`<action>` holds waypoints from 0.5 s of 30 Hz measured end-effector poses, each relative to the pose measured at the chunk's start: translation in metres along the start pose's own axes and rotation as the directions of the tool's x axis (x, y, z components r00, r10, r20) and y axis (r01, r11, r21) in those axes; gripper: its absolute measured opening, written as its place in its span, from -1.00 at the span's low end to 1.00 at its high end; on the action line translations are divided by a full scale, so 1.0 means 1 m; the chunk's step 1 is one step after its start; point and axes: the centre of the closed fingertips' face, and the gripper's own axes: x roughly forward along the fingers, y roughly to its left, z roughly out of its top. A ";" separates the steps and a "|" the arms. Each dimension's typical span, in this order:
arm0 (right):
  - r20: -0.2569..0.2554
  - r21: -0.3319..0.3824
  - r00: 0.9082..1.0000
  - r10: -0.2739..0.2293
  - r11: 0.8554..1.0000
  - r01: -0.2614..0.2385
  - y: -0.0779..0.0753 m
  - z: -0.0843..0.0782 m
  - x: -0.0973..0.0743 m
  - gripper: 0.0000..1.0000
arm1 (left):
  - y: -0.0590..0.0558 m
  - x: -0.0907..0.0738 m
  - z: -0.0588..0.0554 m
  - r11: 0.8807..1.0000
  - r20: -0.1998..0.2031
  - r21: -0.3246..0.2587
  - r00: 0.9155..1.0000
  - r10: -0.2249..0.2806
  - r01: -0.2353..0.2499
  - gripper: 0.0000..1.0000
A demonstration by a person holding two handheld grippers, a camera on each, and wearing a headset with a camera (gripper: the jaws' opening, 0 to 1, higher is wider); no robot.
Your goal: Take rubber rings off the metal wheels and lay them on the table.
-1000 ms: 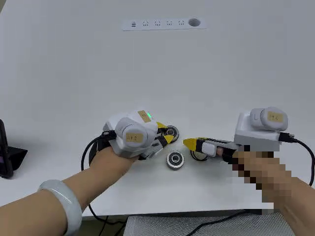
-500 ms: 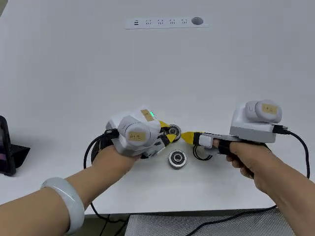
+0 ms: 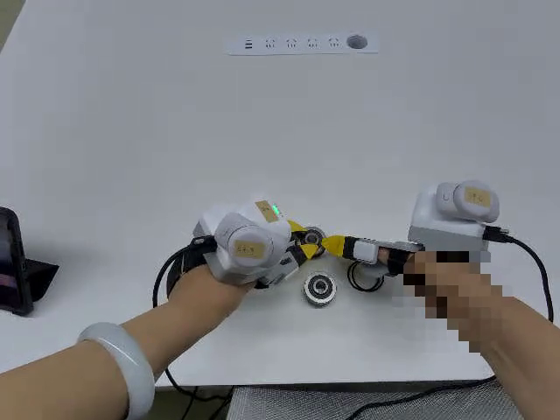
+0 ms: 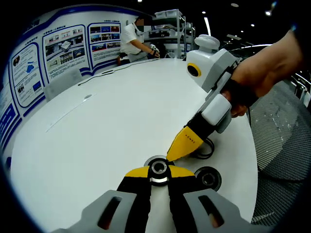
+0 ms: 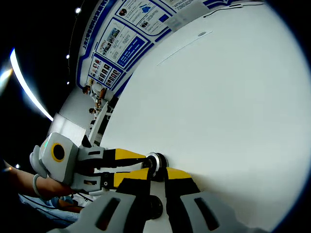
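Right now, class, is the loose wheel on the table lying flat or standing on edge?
Lying flat: the loose wheel shows its round face and hub upward.

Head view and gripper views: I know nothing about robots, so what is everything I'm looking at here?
White table: one, white, under everything.
White power strip: one, white, table's far edge.
Black device on a stand: one, black, far left of the table.
Held silver metal wheel: one, silver with black rim, between the gripper tips.
Loose silver metal wheel: one, silver and black, flat on the table.
Black rubber ring: at least one, black, under the right gripper.
Pale bracelet: one, whitish, left wrist.
Left gripper: one, white with yellow tips, clamping the held wheel.
Right gripper: one, same colours, tip at that wheel.
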 end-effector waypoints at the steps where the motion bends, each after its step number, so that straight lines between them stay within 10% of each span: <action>1: -0.001 0.002 1.000 0.001 1.000 -0.001 0.000 0.000 0.001 -0.74 | 0.000 0.000 0.000 1.000 0.000 0.000 1.000 0.000 0.000 -0.73; 15: -0.009 0.034 1.000 0.021 0.999 -0.020 0.001 -0.001 0.003 -0.74 | 0.000 0.000 0.001 1.000 0.004 0.001 1.000 -0.002 0.002 -0.73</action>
